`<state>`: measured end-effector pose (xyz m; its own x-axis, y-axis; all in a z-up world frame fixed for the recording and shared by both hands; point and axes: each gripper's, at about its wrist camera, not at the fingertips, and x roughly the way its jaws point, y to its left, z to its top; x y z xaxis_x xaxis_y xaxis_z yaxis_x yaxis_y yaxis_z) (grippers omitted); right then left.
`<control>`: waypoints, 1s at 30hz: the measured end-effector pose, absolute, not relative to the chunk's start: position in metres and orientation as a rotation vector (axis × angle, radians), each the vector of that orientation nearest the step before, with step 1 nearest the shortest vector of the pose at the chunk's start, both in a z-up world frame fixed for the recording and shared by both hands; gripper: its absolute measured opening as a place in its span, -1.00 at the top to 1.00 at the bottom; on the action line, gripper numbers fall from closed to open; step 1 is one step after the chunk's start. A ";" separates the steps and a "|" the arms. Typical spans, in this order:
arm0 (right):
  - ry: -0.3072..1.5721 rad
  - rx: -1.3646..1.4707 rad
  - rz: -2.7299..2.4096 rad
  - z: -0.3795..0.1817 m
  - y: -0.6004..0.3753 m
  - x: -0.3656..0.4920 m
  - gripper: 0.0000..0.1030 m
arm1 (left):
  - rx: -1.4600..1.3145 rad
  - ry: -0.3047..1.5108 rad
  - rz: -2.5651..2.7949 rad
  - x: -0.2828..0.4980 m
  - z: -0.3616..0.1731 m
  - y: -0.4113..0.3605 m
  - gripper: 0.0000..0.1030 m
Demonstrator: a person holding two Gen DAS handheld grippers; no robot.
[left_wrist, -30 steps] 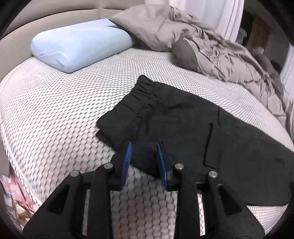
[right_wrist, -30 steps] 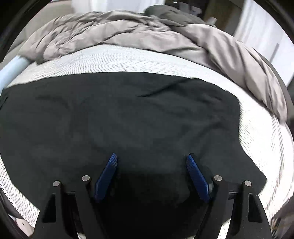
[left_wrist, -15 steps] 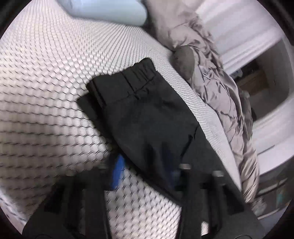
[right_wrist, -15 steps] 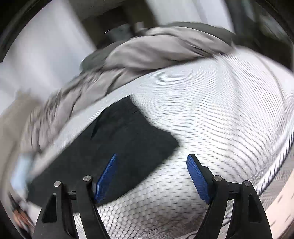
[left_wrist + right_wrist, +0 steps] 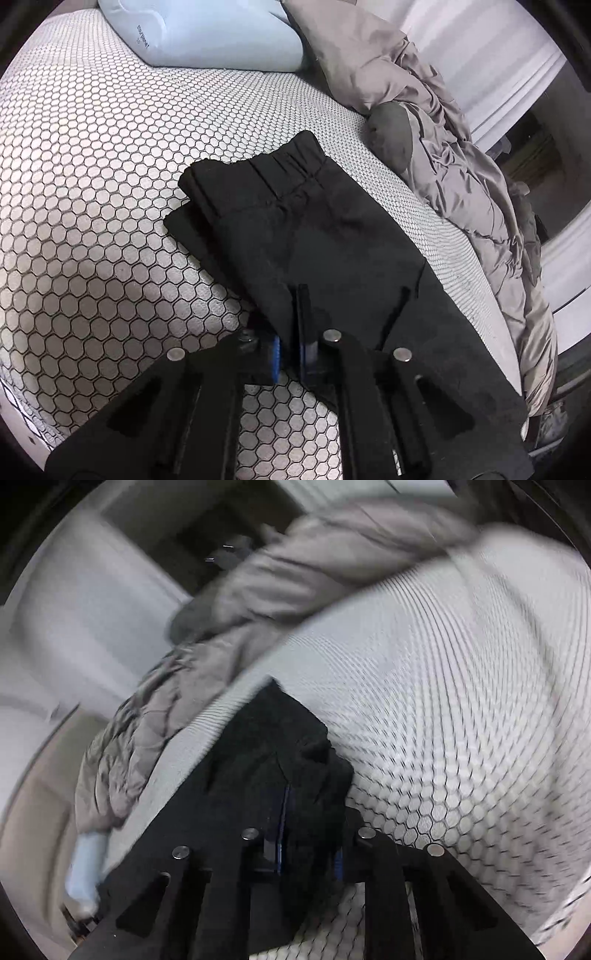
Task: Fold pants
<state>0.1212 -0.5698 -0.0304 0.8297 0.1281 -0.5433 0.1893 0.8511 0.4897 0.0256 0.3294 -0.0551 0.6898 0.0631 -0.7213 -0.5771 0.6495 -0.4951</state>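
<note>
Black pants [image 5: 332, 236] lie folded lengthwise on the honeycomb-patterned mattress [image 5: 92, 184], the gathered elastic waistband at the far end. My left gripper [image 5: 293, 354] is shut on the near side edge of the pants, below the waistband. In the right wrist view my right gripper [image 5: 308, 853] is closed on a bunched leg end of the pants [image 5: 280, 760], and the fabric fills the gap between the blue pads. That view is motion-blurred.
A light blue pillow [image 5: 214, 33] lies at the head of the bed. A rumpled grey duvet [image 5: 461, 155] runs along the far side of the mattress, also in the right wrist view [image 5: 295, 576]. The mattress edge is close below both grippers.
Both grippers have gone from open to shut on the pants. The left closed on the side edge near the waist; the right swung to the leg end and clamped the fabric.
</note>
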 end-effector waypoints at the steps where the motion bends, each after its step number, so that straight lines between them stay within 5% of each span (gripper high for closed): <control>1: 0.596 0.530 -0.035 -0.029 -0.569 0.115 0.66 | -0.781 0.734 0.406 0.025 -0.056 0.329 0.92; 5: 0.776 0.586 -0.133 -0.071 -0.588 0.110 0.61 | -0.746 0.758 0.414 0.031 -0.053 0.321 0.89; 7: 0.723 0.610 -0.120 -0.061 -0.591 0.103 0.48 | -0.730 0.749 0.429 0.029 -0.047 0.319 0.75; 10: 0.632 0.616 -0.172 -0.040 -0.597 0.083 -0.09 | -0.727 0.712 0.443 0.017 -0.036 0.315 0.31; 12: 0.581 0.619 -0.209 -0.029 -0.602 0.073 -0.13 | -0.701 0.665 0.456 0.006 -0.024 0.311 0.08; 17: 0.537 0.539 -0.158 -0.004 -0.591 0.076 -0.21 | -0.605 0.573 0.374 0.003 0.006 0.283 -1.00; 21: 0.526 0.406 -0.150 0.011 -0.564 0.105 -0.73 | -0.522 0.615 0.255 0.032 0.010 0.245 -0.98; 30: 0.747 0.205 -0.135 -0.016 -0.529 0.206 -0.76 | -0.398 0.724 0.038 0.100 0.004 0.140 -0.98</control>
